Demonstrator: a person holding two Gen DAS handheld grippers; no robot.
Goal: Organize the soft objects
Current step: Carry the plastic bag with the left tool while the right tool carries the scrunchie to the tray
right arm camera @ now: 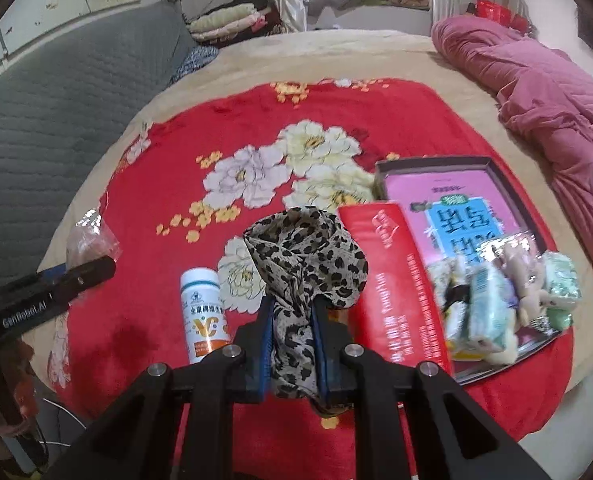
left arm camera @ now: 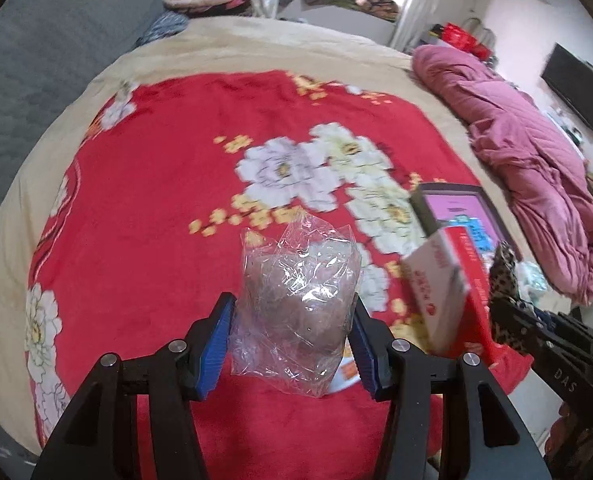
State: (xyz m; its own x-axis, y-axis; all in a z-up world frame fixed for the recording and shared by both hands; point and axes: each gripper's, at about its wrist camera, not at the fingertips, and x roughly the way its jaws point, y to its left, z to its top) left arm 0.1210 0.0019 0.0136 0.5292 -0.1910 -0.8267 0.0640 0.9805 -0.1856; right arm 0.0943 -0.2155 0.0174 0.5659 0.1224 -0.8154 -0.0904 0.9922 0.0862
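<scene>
We held the leopard scarf [right arm camera: 308,256] bunched upright in the right gripper [right arm camera: 292,344], jaws clamped narrow on it above the bed [right arm camera: 144,184], the box [right arm camera: 492,184] of soft things just to its right. Our left gripper [left arm camera: 292,344] pinched a plastic bag [left arm camera: 296,304], farther from that box.

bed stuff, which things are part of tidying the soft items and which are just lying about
Part of the job: leopard scarf in the right gripper; clear bag in the left gripper; box holding soft items.

Lying about: white bottle; pink quilt; folded blankets.
</scene>
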